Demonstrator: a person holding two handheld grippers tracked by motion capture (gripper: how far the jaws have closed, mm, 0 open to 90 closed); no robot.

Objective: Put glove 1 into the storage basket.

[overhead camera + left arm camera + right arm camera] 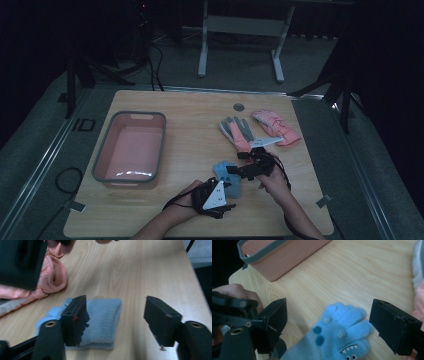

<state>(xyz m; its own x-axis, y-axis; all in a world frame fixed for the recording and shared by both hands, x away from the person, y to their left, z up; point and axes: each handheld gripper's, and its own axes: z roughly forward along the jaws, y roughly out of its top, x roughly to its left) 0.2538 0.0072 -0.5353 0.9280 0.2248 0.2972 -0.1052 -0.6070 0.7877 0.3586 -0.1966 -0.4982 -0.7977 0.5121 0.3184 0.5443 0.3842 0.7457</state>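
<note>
left gripper (116, 322): fingers standing apart over cuff of small light-blue fleece monster-face glove (337, 340), gripping nothing | right gripper (328, 325): fingers gaping wide, holding nothing | glove: lying near worktop (200, 135) front edge

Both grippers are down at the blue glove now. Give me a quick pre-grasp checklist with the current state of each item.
1. Blue glove lies flat on the table, free of the other gloves: ok.
2. Left gripper lined up on the cuff end: ok; one jaw sits over the fabric, the other stands off to the side.
3. Left pads pressing on the glove: not ok; a gap remains, no grip yet.
4. Right gripper open around the finger end: ok; jaws wide, glove between them, untouched.
5. Pink bin ready to receive: ok; it looks unoccupied, with bare table between it and the glove.
6. Pink-and-grey gloves out of the way: ok; they lie apart from the blue glove.
</note>
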